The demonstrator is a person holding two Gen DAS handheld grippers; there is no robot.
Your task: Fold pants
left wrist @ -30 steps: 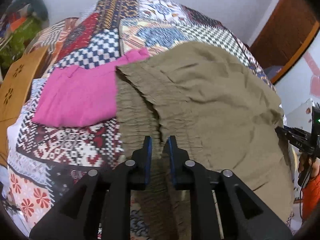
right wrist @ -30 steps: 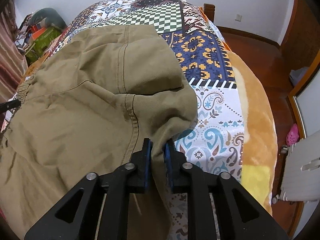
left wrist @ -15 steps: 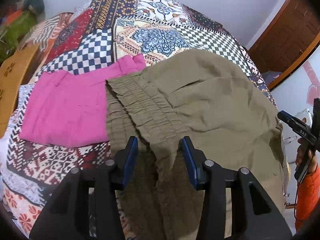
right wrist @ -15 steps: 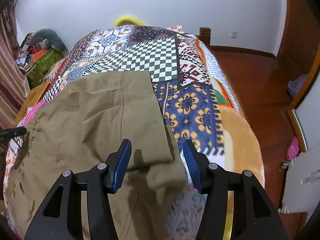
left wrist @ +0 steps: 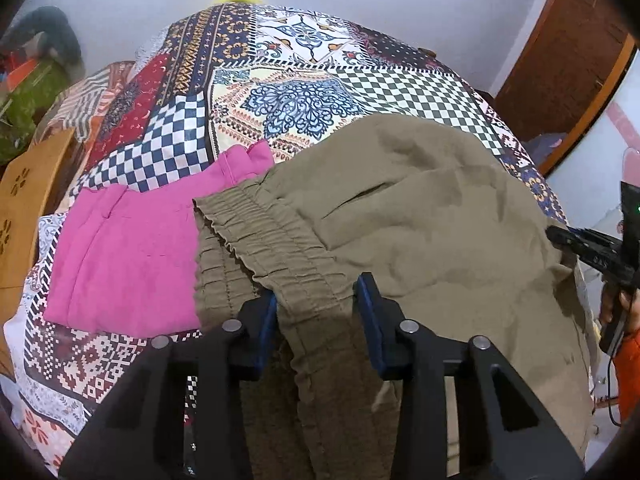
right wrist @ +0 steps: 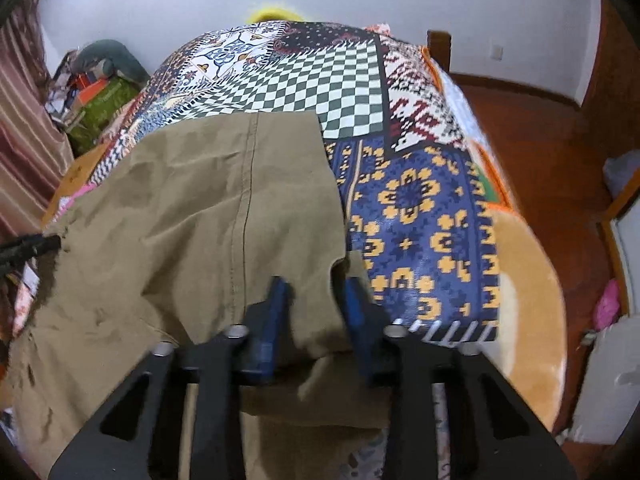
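Olive pants (left wrist: 420, 220) are spread on the patchwork bed (left wrist: 304, 80), beside a pink garment (left wrist: 128, 256). Left claw (left wrist: 316, 308) and right claw (right wrist: 316, 304) are seen closing, fabric between unpressed pads.

Pink garment (left wrist: 128, 264) on patchwork bedspread (left wrist: 296, 92); wooden floor (right wrist: 532, 152).

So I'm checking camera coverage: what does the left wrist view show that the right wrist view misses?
Only the left wrist view: the pants' gathered waistband and nearly all of the folded pink garment.
Only the right wrist view: the leg hem end, the blue-and-yellow quilt patch, the wooden floor.
Both: the olive pants on the patchwork quilt.
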